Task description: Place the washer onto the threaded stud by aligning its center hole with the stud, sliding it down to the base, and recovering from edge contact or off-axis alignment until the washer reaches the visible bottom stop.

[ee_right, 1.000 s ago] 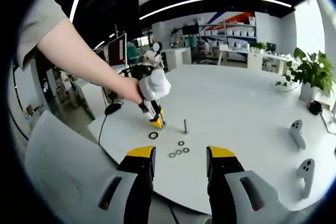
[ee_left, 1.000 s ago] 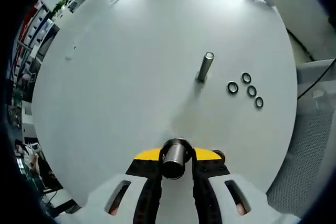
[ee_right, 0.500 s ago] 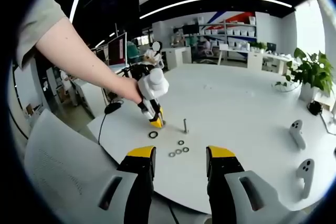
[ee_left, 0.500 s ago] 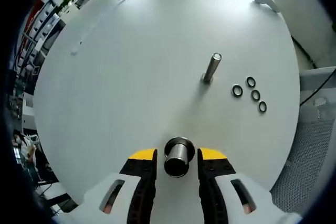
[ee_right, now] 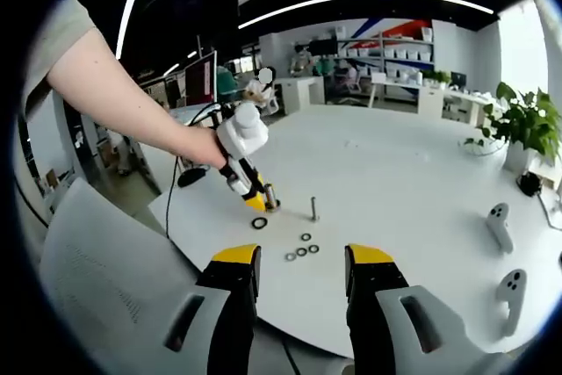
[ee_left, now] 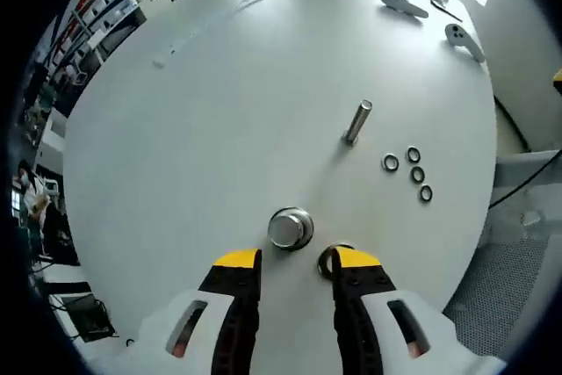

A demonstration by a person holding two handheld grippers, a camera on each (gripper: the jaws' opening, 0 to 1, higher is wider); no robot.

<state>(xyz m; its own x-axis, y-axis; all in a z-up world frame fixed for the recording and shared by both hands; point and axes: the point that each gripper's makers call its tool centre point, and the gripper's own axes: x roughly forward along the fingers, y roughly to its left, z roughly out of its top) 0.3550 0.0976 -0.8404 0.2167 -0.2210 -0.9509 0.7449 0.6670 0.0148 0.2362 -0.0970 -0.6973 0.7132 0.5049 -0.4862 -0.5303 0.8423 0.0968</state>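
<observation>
On the table: a wide, round-edged white table top [ee_left: 193, 129] carries everything, matte and pale, with a soft shadow beside each part.
Stud: the threaded stud [ee_left: 357, 122] stands upright near the middle of the table in my left gripper view; in my right gripper view it is a thin pin [ee_right: 313, 208] beyond the small rings.
Washers: four small dark washers [ee_left: 409, 171] lie flat in a loose cluster just beside the stud, none on it; my right gripper view shows them [ee_right: 302, 248] between my jaws and the stud.
Metal cylinder: a short shiny metal cylinder [ee_left: 290, 227] stands on the table just ahead of my left jaws, apart from both of them.
Large ring: a bigger dark ring [ee_left: 327, 261] lies at the tip of the right-hand jaw in the left gripper view; whether it touches I cannot tell.
Left gripper [ee_left: 294, 263]: jaws spread, holding nothing, hovering low over the table; my right gripper view shows it [ee_right: 257, 202] at the end of my bare forearm.
Right gripper [ee_right: 300, 261]: jaws parted and empty, near the table's edge.
Far end of table: two white handheld controllers [ee_left: 430, 17] lie well apart from the stud.
Room: an open office with long ceiling light strips, white desks, shelving [ee_right: 386, 46], a potted plant [ee_right: 520, 120] and a grey mesh chair back [ee_right: 97, 296] below the table edge.
</observation>
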